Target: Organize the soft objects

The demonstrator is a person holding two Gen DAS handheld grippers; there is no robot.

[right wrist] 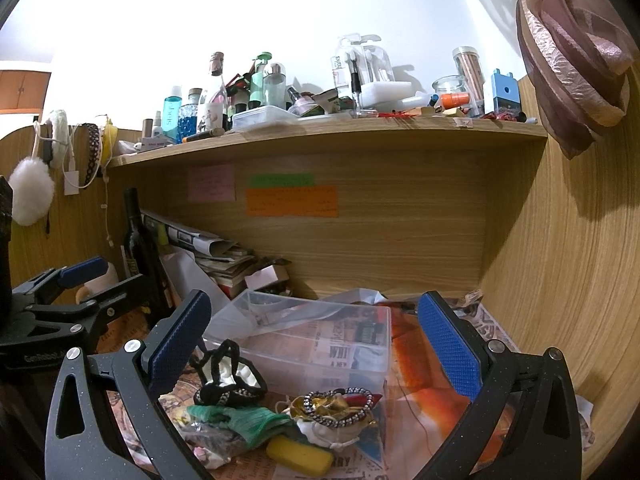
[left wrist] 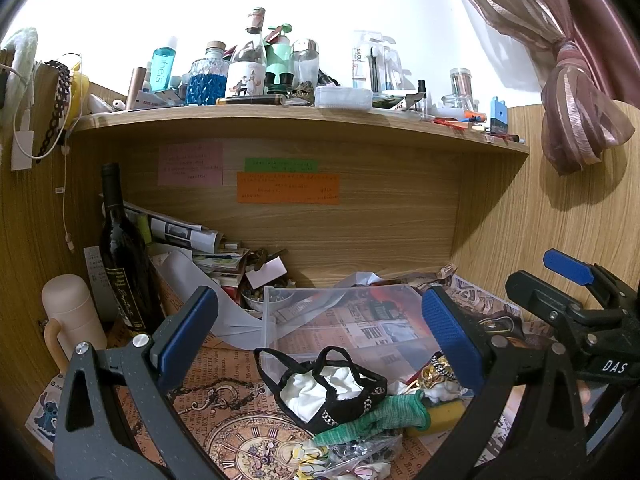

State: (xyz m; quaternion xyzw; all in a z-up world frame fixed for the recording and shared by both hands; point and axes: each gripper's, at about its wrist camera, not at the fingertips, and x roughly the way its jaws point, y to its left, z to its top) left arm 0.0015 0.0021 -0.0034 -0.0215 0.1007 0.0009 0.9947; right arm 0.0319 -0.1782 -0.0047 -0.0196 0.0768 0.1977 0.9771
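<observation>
A pile of soft things lies on the paper-covered desk in front of a clear plastic box [left wrist: 340, 320] [right wrist: 320, 336]. It holds a black-and-white face mask [left wrist: 324, 392] [right wrist: 228, 380], a green knit glove [left wrist: 380, 416] [right wrist: 240, 420], a yellow sponge [left wrist: 444, 416] [right wrist: 300, 456] and a small pouch with gold and checkered trim [right wrist: 336, 408] [left wrist: 436, 372]. My left gripper [left wrist: 320, 340] is open, jaws wide, above the mask and empty. My right gripper [right wrist: 316, 344] is open and empty above the pile. The right gripper also shows in the left wrist view [left wrist: 572, 300].
A dark wine bottle [left wrist: 120, 248], a cream flask [left wrist: 72, 316] and stacked papers [left wrist: 192, 240] stand at back left. A cluttered shelf [left wrist: 280, 120] overhangs the desk. Wooden walls close both sides; a curtain [left wrist: 576, 100] hangs right. A crinkled plastic bag [left wrist: 352, 456] lies in front.
</observation>
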